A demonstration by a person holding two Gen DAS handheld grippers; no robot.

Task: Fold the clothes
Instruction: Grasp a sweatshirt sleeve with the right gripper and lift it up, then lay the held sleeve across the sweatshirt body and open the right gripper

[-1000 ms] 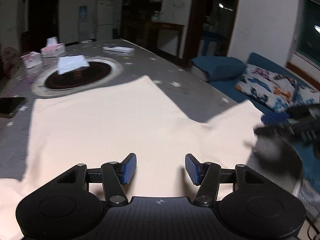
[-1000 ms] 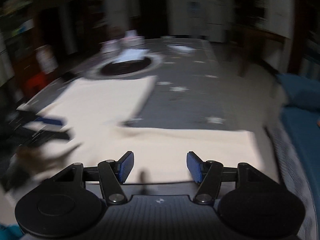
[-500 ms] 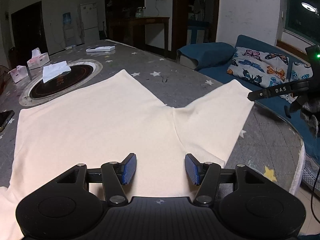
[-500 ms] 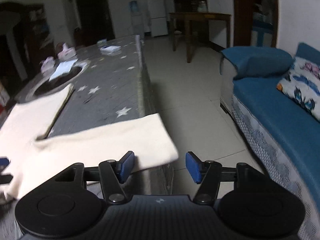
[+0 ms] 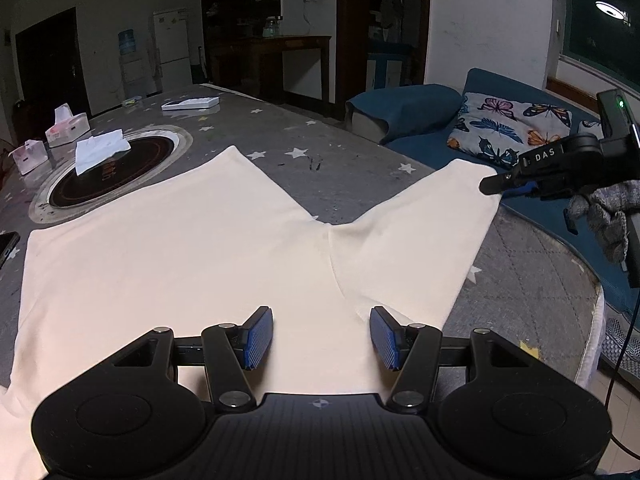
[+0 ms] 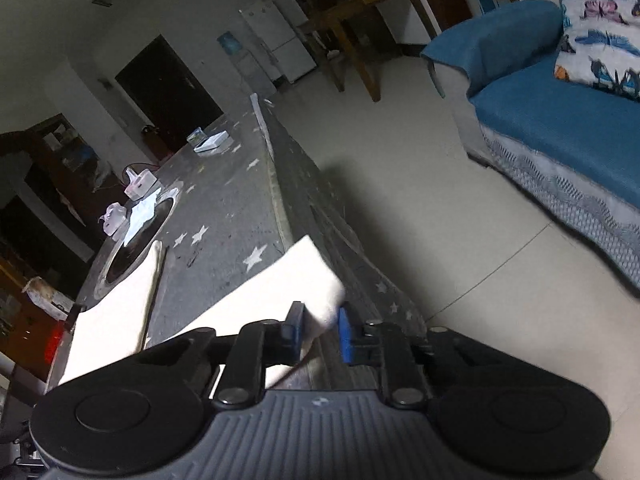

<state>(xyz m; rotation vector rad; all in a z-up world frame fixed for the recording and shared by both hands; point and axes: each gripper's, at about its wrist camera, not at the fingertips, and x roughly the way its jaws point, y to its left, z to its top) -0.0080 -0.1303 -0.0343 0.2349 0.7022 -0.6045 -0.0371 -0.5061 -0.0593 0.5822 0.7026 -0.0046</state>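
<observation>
a cream garment (image 5: 192, 248) lies spread flat on the grey star-print table (image 5: 280, 136), its body to the left and one sleeve (image 5: 424, 236) reaching right toward the table's edge. at the far left of the table sit tissue boxes (image 5: 66, 128) and a white cloth (image 5: 100, 150) on a round dark inset (image 5: 112, 168).

the left gripper (image 5: 321, 338) hovers over the near part of the garment, jaws wide apart with nothing between the blue pads (image 5: 258, 338).

further right, the right gripper (image 5: 516, 186) is at the sleeve's end by the table edge. in its own view the right gripper (image 6: 320, 334) has its jaws narrowed, with the sleeve's corner (image 6: 320, 292) between them; whether both pads (image 6: 345, 336) press the cloth cannot be told. beyond it stands a blue sofa (image 6: 560, 120) with a butterfly-print cushion (image 5: 508, 128).
</observation>
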